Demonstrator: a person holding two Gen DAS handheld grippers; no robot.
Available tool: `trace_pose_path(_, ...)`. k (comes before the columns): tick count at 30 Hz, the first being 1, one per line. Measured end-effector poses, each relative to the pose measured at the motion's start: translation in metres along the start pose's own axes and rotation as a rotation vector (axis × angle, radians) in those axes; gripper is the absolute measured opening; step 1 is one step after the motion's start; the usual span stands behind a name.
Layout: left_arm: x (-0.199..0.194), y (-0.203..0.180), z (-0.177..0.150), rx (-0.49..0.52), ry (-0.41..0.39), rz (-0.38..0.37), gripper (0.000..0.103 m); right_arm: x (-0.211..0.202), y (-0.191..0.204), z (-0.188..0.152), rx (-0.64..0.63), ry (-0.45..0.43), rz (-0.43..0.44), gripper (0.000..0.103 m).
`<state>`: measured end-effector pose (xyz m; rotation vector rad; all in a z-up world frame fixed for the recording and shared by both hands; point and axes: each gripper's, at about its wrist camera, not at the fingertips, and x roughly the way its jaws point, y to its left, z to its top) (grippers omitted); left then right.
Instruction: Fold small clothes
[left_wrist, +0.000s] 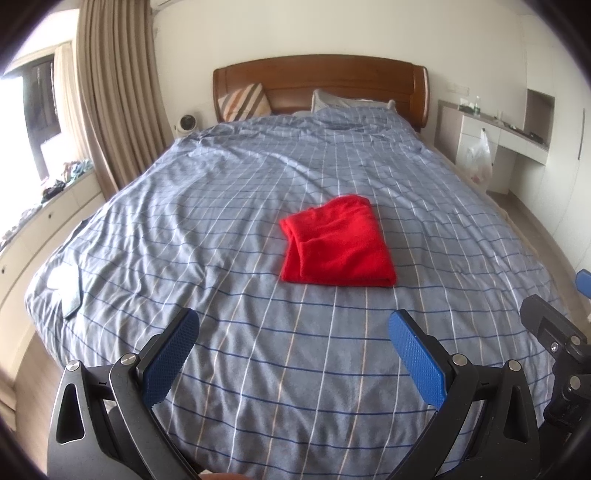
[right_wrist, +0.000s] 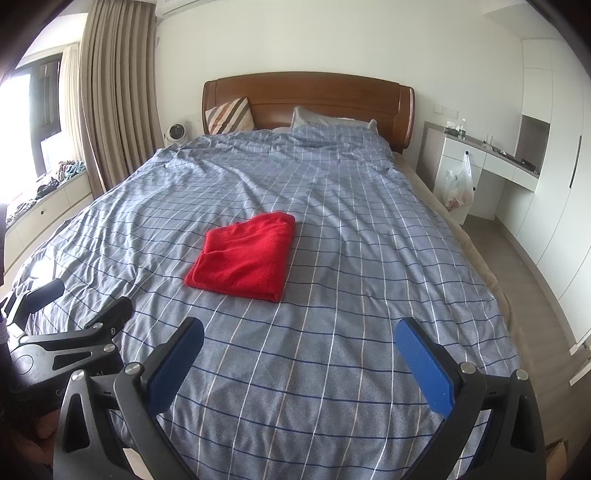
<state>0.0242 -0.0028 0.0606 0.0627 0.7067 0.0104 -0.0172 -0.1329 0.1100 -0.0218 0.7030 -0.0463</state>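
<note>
- Daylight pours in from the window (left_wrist: 22, 110) at about 9 o'clock; it's blown out to white in both views.
- A glare patch sits on the bedspread (right_wrist: 332, 258) around 8 o'clock, and the rest is lit soft and even.
- Shadows are weak, just a thin dark edge under the red cloth (left_wrist: 338, 243).
- Heavy fisheye: the walls bow, and there's black vignetting in the corners.
- Centre looks fairly sharp, the rim is smeary and the whole picture a bit grainy.

Red garment (left_wrist: 338, 245); blue-grey duvet (left_wrist: 221, 221), white and navy grid; blue fingers (left_wrist: 171, 356).
</note>
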Motion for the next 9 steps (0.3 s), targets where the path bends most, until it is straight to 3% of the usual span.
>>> trace_pose_path(9, -0.0062, -0.0093, -0.0012, 0.041, -0.032, -0.002, 0.103, 0.0018, -0.0007, -0.002, 0.007, 0.005, 0.001, 0.102)
